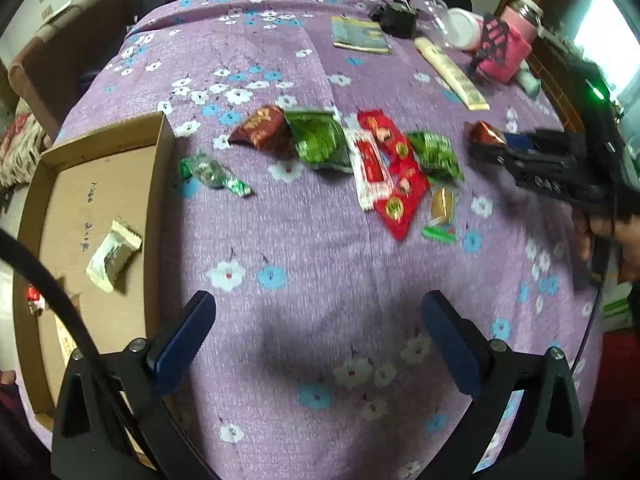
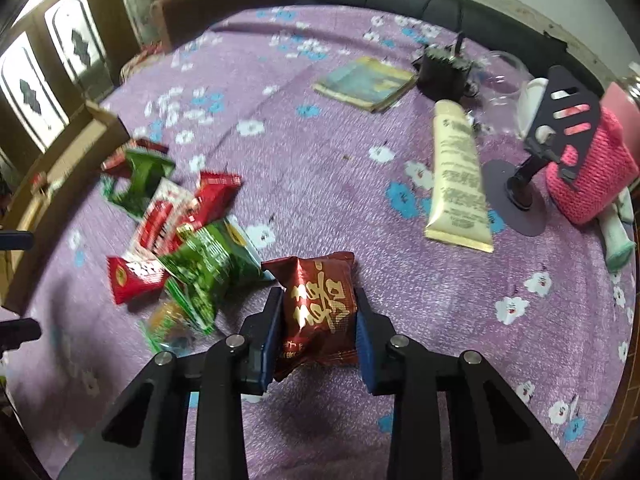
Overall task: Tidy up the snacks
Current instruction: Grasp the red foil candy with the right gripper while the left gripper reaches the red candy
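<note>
Two snacks at most sit in the cardboard box so far: a cream packet and, near the box's edge, a small red-and-white bit too blurred to call. Left wrist view: left gripper hangs released and empty over the purple floral cloth, box off to its left. Ahead of its fingers lies the unsorted spread, incl. a green twist-wrapped candy, a maroon pack, a green bag, a long red-and-white wrapper and a second green bag. Far right, the right gripper carries a dark-red foil pack.

Right wrist view: right gripper is clenched on the dark-red foil pack, pads on both its sides, lifted above the cloth as best judged. The heap of red and green packs lies fwd-left of the fingers; the box further left. A cream tube, booklet and pink knit holder sit ahead-right, apart from the snacks.

Judgement: early stage; roughly seven or more packs left, one in transit.
</note>
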Motion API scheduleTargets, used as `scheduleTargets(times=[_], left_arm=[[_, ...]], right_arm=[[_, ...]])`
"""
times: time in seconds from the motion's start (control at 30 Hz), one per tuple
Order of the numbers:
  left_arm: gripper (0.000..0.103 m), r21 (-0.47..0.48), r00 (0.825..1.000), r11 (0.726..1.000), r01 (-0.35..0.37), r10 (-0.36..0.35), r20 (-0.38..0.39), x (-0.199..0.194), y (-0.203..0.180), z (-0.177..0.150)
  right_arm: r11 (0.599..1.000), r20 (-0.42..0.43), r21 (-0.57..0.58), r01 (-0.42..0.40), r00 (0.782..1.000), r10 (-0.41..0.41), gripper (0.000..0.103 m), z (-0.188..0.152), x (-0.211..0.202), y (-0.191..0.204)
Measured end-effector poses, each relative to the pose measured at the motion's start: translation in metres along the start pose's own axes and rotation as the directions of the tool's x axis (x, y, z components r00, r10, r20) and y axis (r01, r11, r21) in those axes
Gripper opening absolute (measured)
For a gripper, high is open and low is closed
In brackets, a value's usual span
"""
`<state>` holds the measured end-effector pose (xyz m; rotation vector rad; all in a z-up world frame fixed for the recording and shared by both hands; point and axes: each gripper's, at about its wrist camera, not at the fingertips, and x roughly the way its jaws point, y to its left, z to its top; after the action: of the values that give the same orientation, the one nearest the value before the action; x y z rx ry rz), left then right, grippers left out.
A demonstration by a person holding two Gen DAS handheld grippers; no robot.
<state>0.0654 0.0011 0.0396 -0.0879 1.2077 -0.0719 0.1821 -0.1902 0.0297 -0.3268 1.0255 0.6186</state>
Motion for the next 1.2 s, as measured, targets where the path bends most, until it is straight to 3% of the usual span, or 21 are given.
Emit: scheduleTargets(times=[0.2, 0.43, 0.53, 0.77, 0.87, 0.93, 1.07, 1.2], left_arm=[[0.102, -0.005, 0.999, 0.999, 0.039, -0.040, -0.015, 0.005, 0.009, 0.039], [0.101, 0.149, 1.000, 0.989, 0.005, -0.005, -0.004, 0.027, -0.034, 0.054], [0.094, 0.232, 0.999, 0.972, -0.025, 0.031, -0.021, 0.044, -0.049, 0.058], [0.094, 0.387, 0.995, 0.922, 0.016, 0.023, -0.096, 0.075, -0.077, 0.064], [0.099, 0.421, 0.992, 0.907, 0.003, 0.051, -0.116, 0.085, -0.086, 0.068], [0.103, 0.451, 0.984, 0.892, -0.030, 0.105, -0.142, 0.097, -0.092, 0.070], [0.103, 0.375, 0.987, 0.927, 0.002, 0.060, -0.153, 0.103, -0.086, 0.078], [0.103, 0.356, 0.991, 0.935, -0.003, 0.049, -0.121, 0.104, -0.083, 0.077]], right_arm=[[1.000, 0.070, 0.018, -0.011, 0.998, 0.009, 0.033, -0.007, -0.031, 0.001], [0.997, 0.107, 0.072, -0.003, 0.994, -0.005, 0.033, -0.026, -0.048, -0.008], [0.995, 0.116, 0.099, -0.003, 0.993, -0.009, 0.033, -0.033, -0.052, -0.016], [0.989, 0.135, 0.147, -0.011, 0.991, -0.009, 0.033, -0.046, -0.060, -0.030], [0.987, 0.145, 0.159, -0.019, 0.989, -0.004, 0.033, -0.050, -0.063, -0.033], [0.986, 0.151, 0.163, -0.024, 0.989, -0.001, 0.033, -0.052, -0.065, -0.033], [0.985, 0.161, 0.171, -0.034, 0.987, 0.007, 0.033, -0.053, -0.065, -0.034], [0.983, 0.172, 0.177, -0.040, 0.985, 0.009, 0.033, -0.055, -0.068, -0.034]])
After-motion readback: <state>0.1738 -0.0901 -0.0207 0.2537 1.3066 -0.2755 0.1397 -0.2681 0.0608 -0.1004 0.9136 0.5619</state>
